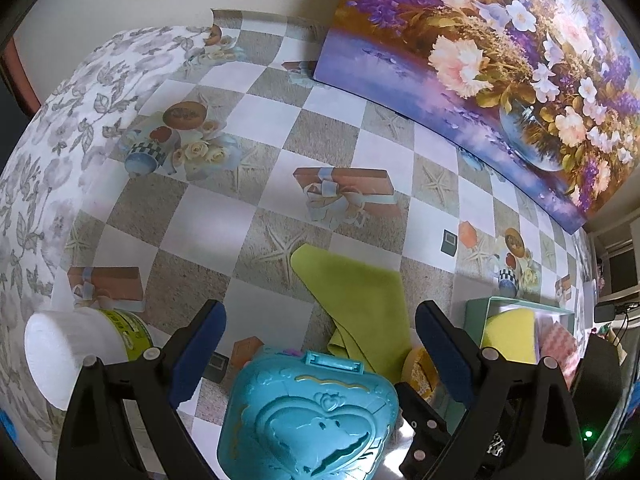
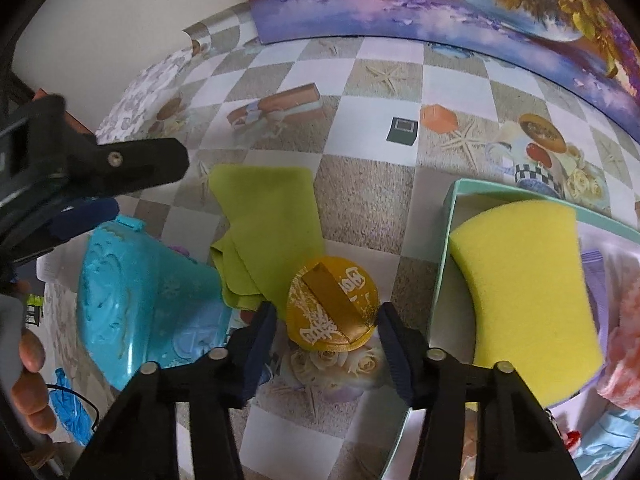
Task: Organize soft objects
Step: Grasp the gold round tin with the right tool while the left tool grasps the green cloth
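Note:
My right gripper [image 2: 328, 312] points down at a round gold powder puff [image 2: 332, 308] with a ribbon strap. The puff lies on the table between the blue pads, which stand close to its sides with a thin gap on the left, so the gripper is open. A lime green cloth [image 2: 268, 224] lies crumpled just beyond it. My left gripper [image 1: 320, 320] hangs open and empty above a turquoise heart-shaped case [image 1: 312, 412], with the green cloth [image 1: 360, 300] ahead of it. A yellow sponge [image 2: 524, 280] rests in a teal box [image 2: 444, 240] at the right.
A pink checked cloth [image 2: 624, 340] lies in the box beside the sponge. A white-lidded wipes tub [image 1: 76, 344] stands at the left. A flower painting [image 1: 500, 60] leans against the wall at the back. A person's fingers [image 2: 32, 360] show at the lower left.

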Motion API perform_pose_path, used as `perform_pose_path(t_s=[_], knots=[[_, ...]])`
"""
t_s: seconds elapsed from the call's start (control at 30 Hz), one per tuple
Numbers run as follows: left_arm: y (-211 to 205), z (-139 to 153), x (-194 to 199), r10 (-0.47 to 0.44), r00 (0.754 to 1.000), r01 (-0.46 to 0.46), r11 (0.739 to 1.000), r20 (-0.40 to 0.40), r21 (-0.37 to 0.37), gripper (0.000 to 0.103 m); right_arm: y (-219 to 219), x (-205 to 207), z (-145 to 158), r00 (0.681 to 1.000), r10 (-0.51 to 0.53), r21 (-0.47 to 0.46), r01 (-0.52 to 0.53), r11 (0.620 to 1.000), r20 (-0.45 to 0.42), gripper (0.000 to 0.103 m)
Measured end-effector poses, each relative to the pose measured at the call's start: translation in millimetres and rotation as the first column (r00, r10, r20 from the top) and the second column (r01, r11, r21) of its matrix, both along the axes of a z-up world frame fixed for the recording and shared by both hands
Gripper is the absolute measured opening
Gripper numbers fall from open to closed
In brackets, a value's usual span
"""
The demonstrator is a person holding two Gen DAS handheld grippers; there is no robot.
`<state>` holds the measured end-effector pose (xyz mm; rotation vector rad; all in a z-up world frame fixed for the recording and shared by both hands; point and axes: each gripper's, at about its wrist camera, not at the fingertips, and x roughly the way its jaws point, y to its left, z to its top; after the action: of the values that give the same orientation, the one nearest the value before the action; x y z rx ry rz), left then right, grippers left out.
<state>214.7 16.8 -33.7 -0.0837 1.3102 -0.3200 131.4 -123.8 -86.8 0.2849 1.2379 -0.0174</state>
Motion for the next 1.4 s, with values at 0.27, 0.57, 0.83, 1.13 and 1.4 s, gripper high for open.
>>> perform_pose_path(t_s=[0.27, 0.57, 0.83, 1.13, 1.4], knots=[[-0.9, -0.6, 0.3, -0.007, 1.0, 0.007, 1.0, -0.004, -0.004, 0.096, -1.5, 0.8, -1.3, 1.0, -0.012, -0.008, 0.012, 1.0, 0.002, 0.049], [-2.1, 0.9, -0.5, -0.012, 1.0, 0.012, 1.0, -0.001, -0.005, 0.096, -8.0, -0.7, 10.5, 0.999, -0.022, 0.016, 0.021, 1.0, 0.037, 0.031], [-4.5, -0.2, -1.7, -0.023, 1.0, 0.023, 1.0, -0.001, -0.002, 0.096, -15.5, -4.4, 21.8, 0.997, -0.04, 0.016, 0.039, 0.999, 0.063, 0.026], [-7.1, -0.4, -2.9, -0.027, 1.0, 0.027, 1.0, 0.001, 0.002, 0.096, -22.0, -8.4, 43.1, 0.993, -0.053, 0.021, 0.051, 0.998, 0.105, 0.026], [-17.6, 0.4, -5.4, -0.061, 0.998, 0.061, 0.998, 0.013, 0.019, 0.096, -28.2, -12.5, 58.7, 0.991, -0.056, 0.009, 0.055, 0.998, 0.125, 0.026]])
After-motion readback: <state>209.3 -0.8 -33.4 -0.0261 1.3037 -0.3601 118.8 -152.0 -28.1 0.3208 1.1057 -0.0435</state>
